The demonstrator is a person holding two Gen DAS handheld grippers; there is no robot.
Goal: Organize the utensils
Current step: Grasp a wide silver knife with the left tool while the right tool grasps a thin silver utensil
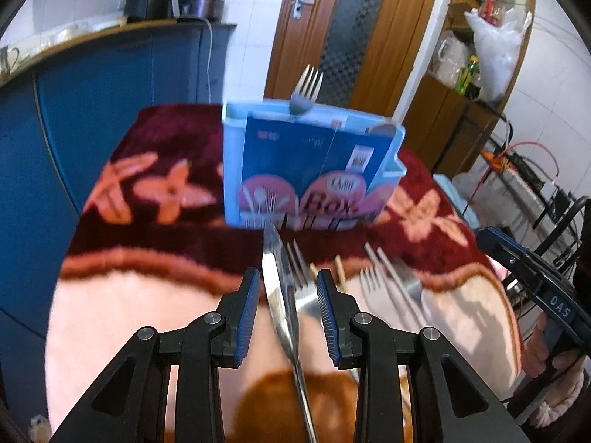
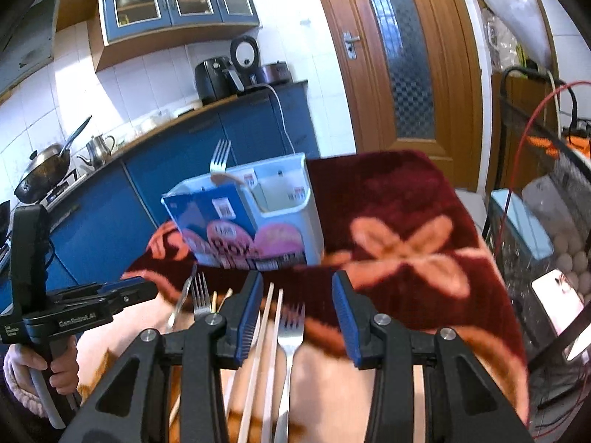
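A light blue utensil box (image 1: 310,166) stands on the flowered blanket; one fork (image 1: 306,88) stands upright in it. The box also shows in the right wrist view (image 2: 251,217) with the fork (image 2: 219,157). My left gripper (image 1: 286,317) is open above a table knife (image 1: 279,295) and a fork (image 1: 301,277) lying between its fingers. More forks (image 1: 391,280) lie to its right. My right gripper (image 2: 297,321) is open above a fork (image 2: 290,336) and a pair of chopsticks (image 2: 267,339). The left gripper body (image 2: 88,302) shows at the left in the right wrist view.
The blanket (image 2: 399,229) covers the table, dark red at the back and pale pink in front. Blue kitchen cabinets (image 1: 110,92) stand behind on the left, a wooden door (image 1: 354,37) behind the box. A wire rack with cables (image 2: 546,184) stands at the right.
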